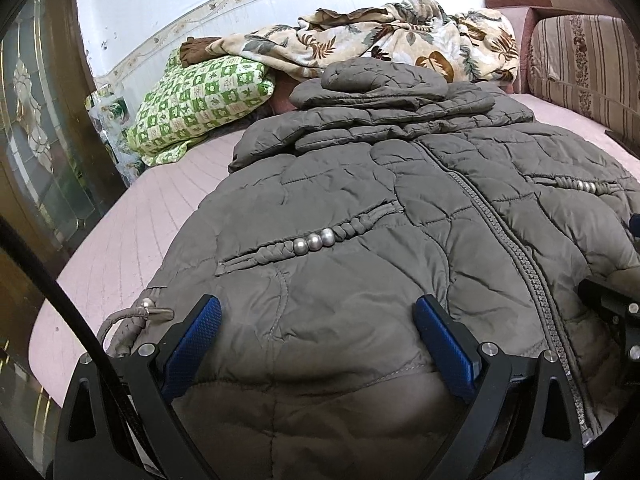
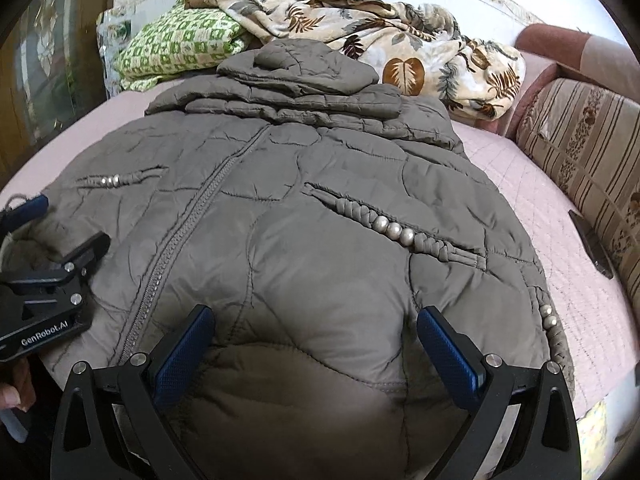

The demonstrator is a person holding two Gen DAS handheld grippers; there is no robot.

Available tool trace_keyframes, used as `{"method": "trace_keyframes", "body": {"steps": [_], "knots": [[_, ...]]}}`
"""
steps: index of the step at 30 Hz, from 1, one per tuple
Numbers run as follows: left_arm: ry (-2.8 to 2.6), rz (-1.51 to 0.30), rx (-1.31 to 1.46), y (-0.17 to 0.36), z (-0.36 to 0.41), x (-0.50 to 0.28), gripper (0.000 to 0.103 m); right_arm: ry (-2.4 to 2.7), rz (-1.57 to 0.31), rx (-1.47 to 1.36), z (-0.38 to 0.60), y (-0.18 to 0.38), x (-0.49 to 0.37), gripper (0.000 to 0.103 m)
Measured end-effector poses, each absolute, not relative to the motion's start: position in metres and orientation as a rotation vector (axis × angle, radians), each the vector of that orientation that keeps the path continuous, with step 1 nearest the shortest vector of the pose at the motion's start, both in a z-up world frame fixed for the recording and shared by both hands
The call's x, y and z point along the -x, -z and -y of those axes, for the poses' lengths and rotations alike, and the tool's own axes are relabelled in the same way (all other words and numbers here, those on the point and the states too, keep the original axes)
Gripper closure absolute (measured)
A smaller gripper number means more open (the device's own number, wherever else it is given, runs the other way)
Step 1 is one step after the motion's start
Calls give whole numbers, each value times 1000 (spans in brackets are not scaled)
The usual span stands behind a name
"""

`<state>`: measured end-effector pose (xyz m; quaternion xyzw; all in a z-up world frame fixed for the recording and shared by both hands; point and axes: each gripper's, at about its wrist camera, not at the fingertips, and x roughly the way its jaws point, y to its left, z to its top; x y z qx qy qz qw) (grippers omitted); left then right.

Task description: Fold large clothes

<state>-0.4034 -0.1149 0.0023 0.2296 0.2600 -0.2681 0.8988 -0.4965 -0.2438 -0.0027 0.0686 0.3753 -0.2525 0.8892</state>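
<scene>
A grey-brown quilted jacket (image 1: pixel 360 208) lies front-up on a pink bed, zipper closed, sleeves folded across its top near the hood (image 1: pixel 380 76). Its hem bulges up between the fingers of both grippers. My left gripper (image 1: pixel 318 320) stands open over the hem left of the zipper (image 1: pixel 516 248), with fabric between its blue pads (image 1: pixel 200 332). In the right wrist view, my right gripper (image 2: pixel 316 328) is open over the same jacket (image 2: pixel 304 184) right of the zipper. The left gripper (image 2: pixel 60 232) shows at that view's left edge.
A green checked quilt (image 1: pixel 200 108) and a leaf-print blanket (image 1: pixel 380 36) are piled at the bed's far end. A striped sofa cushion (image 2: pixel 580 148) borders the right side. A glass-panelled door (image 1: pixel 36 120) stands at the left. The pink sheet (image 1: pixel 132 220) lies bare beside the jacket.
</scene>
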Motion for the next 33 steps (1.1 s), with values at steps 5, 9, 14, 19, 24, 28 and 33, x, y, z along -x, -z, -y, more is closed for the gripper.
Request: {"method": "trace_keyframes", "body": {"steps": [5, 9, 14, 19, 24, 28, 33], "knots": [[546, -531, -486, 0, 117, 406, 6, 536, -781, -94, 238, 3, 497, 1], [545, -526, -489, 0, 118, 406, 6, 535, -784, -89, 239, 3, 497, 1], [547, -529, -486, 1, 118, 406, 6, 534, -784, -89, 237, 4, 497, 1], [547, -528, -487, 1, 117, 407, 6, 535, -784, -88, 237, 4, 497, 1], [546, -527, -488, 1, 118, 407, 6, 535, -784, -85, 237, 5, 497, 1], [546, -527, -488, 1, 118, 407, 6, 535, -784, -81, 237, 5, 497, 1], [546, -526, -489, 1, 118, 407, 6, 533, -783, -81, 236, 6, 497, 1]]}}
